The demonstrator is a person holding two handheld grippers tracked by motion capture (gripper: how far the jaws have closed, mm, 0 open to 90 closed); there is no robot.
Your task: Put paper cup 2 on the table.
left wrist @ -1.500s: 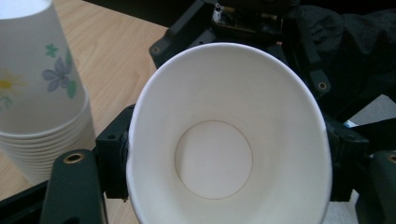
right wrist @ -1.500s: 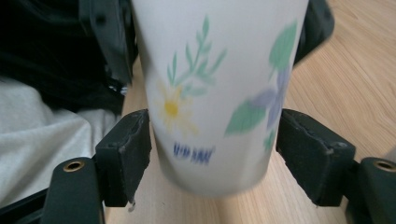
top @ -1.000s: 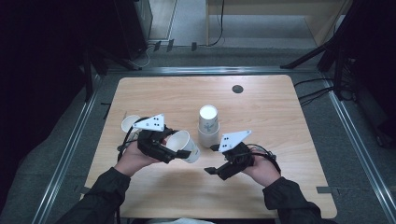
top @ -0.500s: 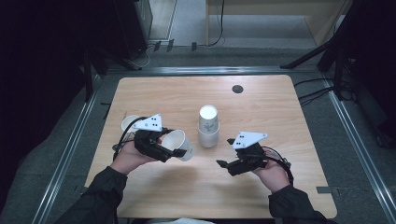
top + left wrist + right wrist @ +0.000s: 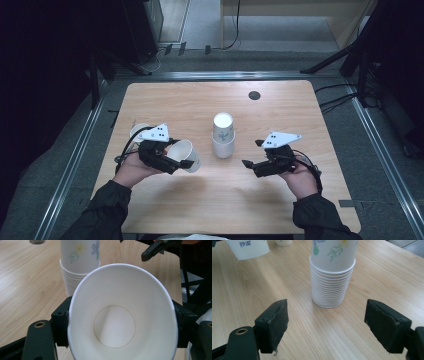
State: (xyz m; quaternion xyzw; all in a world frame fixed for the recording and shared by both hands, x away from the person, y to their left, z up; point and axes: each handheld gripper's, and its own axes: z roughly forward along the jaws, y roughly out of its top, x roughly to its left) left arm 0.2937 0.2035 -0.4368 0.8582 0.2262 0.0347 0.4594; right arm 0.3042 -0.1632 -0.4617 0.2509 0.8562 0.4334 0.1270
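The wooden table (image 5: 165, 100) carries everything here. At its centre stands the stack of paper cups (image 5: 222, 136), upside down, rims on the wood, with a flower print on the topmost one; in the right gripper view the many nested rims show as tight rings near the base.

At about eight o'clock from the stack, just beside it but apart, the left gripper (image 5: 181, 161) holds a single white paper cup (image 5: 184, 153) on its side. In the left gripper view the cup's mouth faces the camera and its rim is squeezed into an oval, with a jaw pressing on either flank. Another paper cup (image 5: 137, 131) stands on the table at roughly ten o'clock from that hand, half hidden behind the gripper's grey plate.

At about four o'clock from the stack, the right gripper (image 5: 251, 153) holds nothing: its jaws stand wide with bare wood between them, facing the stack, and have just been opening.

A cup like this is likely very light, thin-walled and easily crushed, as the oval rim suggests. The safest hold is probably across the wall near the stiffer rolled rim or the base, with a gentle squeeze. The nested stack should be stiffer, but its cups may cling together.
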